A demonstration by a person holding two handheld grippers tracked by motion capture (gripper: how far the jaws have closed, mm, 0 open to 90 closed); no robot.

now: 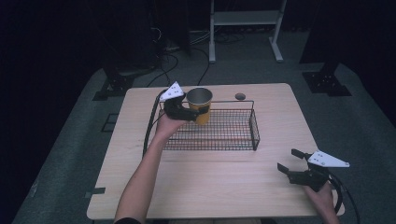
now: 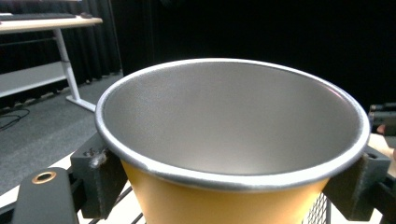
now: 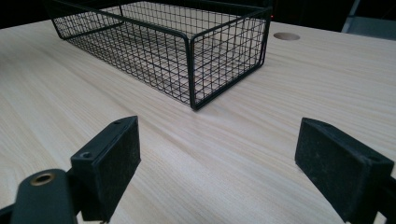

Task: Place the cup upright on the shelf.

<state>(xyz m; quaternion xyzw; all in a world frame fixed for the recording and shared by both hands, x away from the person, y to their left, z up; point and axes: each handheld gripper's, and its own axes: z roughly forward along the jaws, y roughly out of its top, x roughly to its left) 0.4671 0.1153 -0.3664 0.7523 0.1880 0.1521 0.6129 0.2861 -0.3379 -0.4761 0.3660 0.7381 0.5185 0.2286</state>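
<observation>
I see a dim room hung with black curtains (image 2: 233, 28). Grey carpet (image 1: 355, 121) covers the floor around my light wooden bench (image 1: 215, 182). Beyond it stands a white-framed desk (image 1: 245, 18), with black cables (image 1: 170, 58) trailing across the carpet and dark stand bases (image 1: 327, 81) at either side.

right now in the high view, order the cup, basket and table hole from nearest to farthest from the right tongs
1. Basket: its right end is nearest the right tongs, up and to the left of them.
2. Table hole: beyond the basket, by the far edge.
3. Cup: farthest, over the basket's left end, held in the left tongs.
</observation>
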